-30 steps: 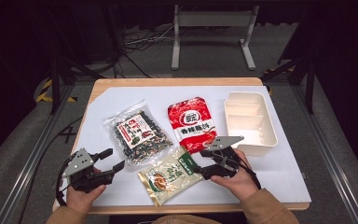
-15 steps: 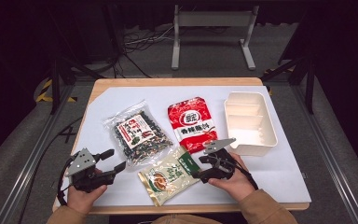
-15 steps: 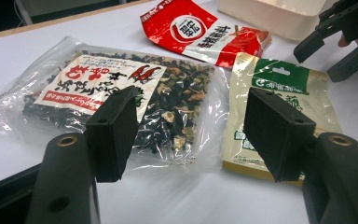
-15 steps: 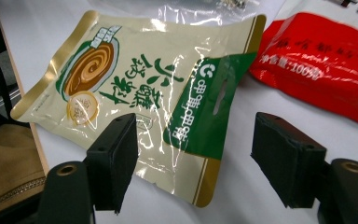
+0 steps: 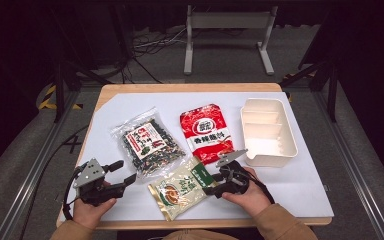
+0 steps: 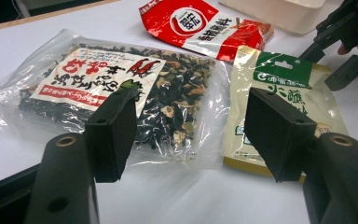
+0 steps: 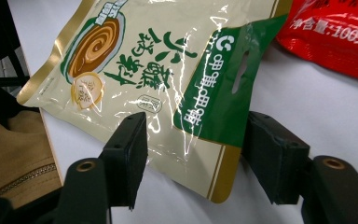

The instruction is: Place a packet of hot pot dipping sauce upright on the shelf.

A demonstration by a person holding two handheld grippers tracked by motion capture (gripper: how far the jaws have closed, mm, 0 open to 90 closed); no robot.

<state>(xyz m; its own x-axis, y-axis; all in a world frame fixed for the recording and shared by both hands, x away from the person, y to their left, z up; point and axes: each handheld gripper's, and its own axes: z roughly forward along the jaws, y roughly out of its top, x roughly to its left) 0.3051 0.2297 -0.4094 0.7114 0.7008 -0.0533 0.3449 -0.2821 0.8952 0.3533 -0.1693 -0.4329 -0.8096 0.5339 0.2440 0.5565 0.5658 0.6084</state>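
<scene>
A cream and green packet [image 5: 182, 187] lies flat near the table's front edge. My right gripper [image 5: 209, 184] stands open at its right end. In the right gripper view the packet's green end [image 7: 214, 102] lies between the two black jaws of that gripper [image 7: 196, 154], which do not press it. My left gripper [image 5: 122, 171] is open at the front left, empty, pointing at a clear bag of dark dried bits [image 5: 147, 142]. In the left gripper view, this gripper [image 6: 193, 126] faces the clear bag [image 6: 121, 88] and the cream packet [image 6: 284, 88].
A red packet [image 5: 205, 131] lies mid-table, just behind the cream one. A white divided tray [image 5: 267, 131] stands at the right. The table has a white sheet [image 5: 130, 105] with bare room at the back left and front right.
My right gripper has slid left onto the end of the cream packet. The left gripper has barely shifted.
</scene>
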